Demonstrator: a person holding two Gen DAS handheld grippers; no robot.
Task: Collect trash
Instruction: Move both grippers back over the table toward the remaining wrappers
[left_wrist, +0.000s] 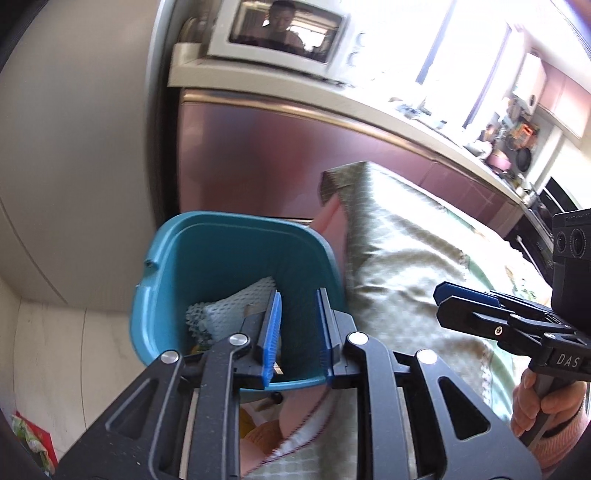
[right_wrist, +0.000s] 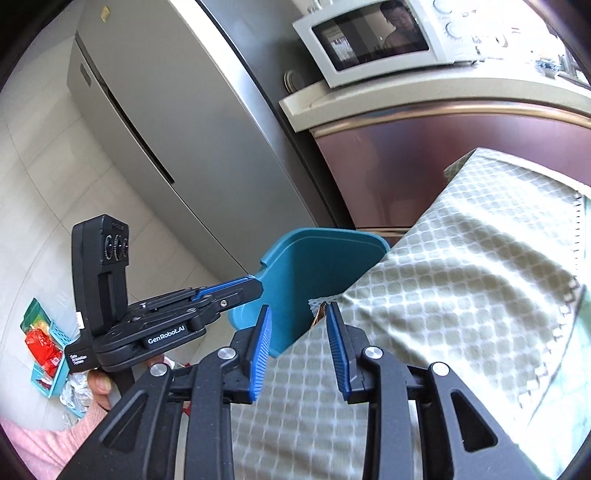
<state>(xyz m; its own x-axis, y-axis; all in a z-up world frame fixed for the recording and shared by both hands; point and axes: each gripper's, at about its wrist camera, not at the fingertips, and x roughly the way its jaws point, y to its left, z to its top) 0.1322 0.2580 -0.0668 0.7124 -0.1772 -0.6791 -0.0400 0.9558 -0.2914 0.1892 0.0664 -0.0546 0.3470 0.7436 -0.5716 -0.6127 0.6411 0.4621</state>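
The left gripper (left_wrist: 297, 332) hangs over a blue bin (left_wrist: 236, 295). Its blue fingers (left_wrist: 271, 334) are spread apart and hold nothing. Down in the bin lies a white foam net (left_wrist: 229, 310), the soft kind that wraps fruit. Something brown or yellow sits under it, but it is too hidden to name.

The bin stands just left of a surface covered with a green checked cloth (left_wrist: 406, 258). The cloth hangs down next to the bin's right side.

The right gripper (right_wrist: 299, 347) is over the cloth, near the bin (right_wrist: 314, 273). Its fingers (right_wrist: 260, 354) are spread apart too, with nothing between them. From here the white net (right_wrist: 319, 302) just peeks out past the cloth's edge.

A hand (left_wrist: 535, 402) in a pink sleeve holds the right gripper's handle at the right side of the left view.

Far behind the bin are a brown cabinet (left_wrist: 277, 155) and a white microwave (right_wrist: 373, 37) on top of it. A tall grey fridge (right_wrist: 177, 122) stands to the left. On the floor at the far left lies a small blue basket (right_wrist: 55, 354) with red packets in it.
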